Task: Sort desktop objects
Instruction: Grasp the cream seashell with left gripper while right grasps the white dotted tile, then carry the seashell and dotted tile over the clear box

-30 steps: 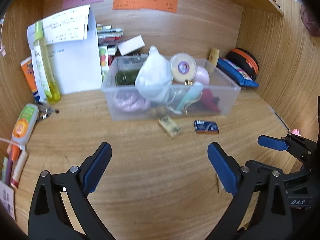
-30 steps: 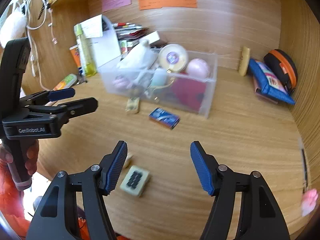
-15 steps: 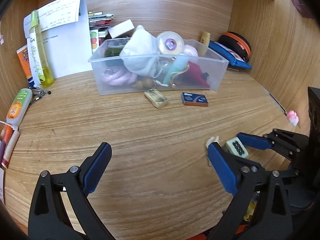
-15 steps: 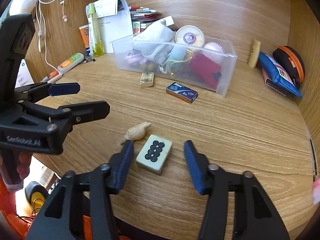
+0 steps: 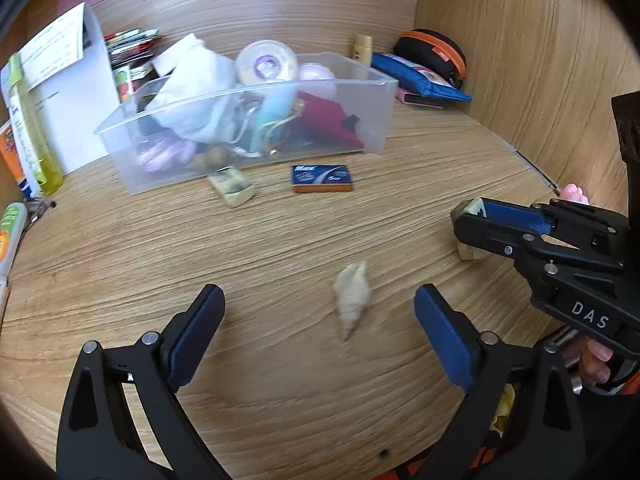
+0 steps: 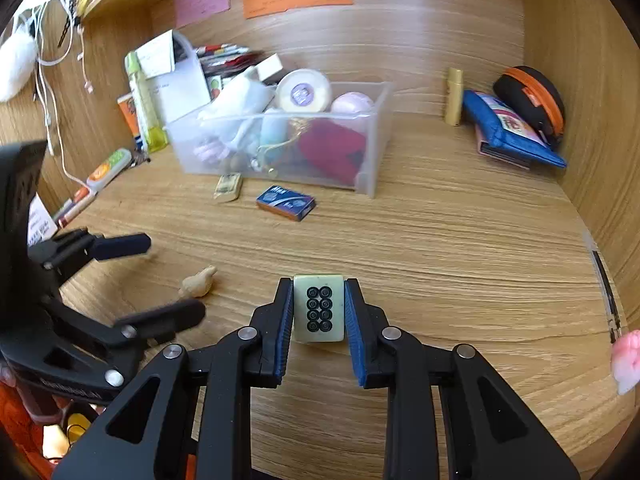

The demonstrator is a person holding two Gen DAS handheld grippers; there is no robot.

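Right wrist, mahjong tile point(image 6: 319, 308) gripped, lengthwise forward

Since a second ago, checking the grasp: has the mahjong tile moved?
Yes. The mahjong tile lay flat on the desk by the shell; now the right tool is shut on it.

**Right clamped, left spread**

My right gripper point(image 6: 319, 312) sits low over the desk, its blue pads point(image 6: 285, 320) pressed against both sides of a mahjong tile point(image 6: 319, 309). My left gripper point(image 5: 320, 328) hangs at its nine o'clock, jaws wide apart, gripping nothing. From the left wrist, the right gripper point(image 5: 472, 236) reaches in from three o'clock.
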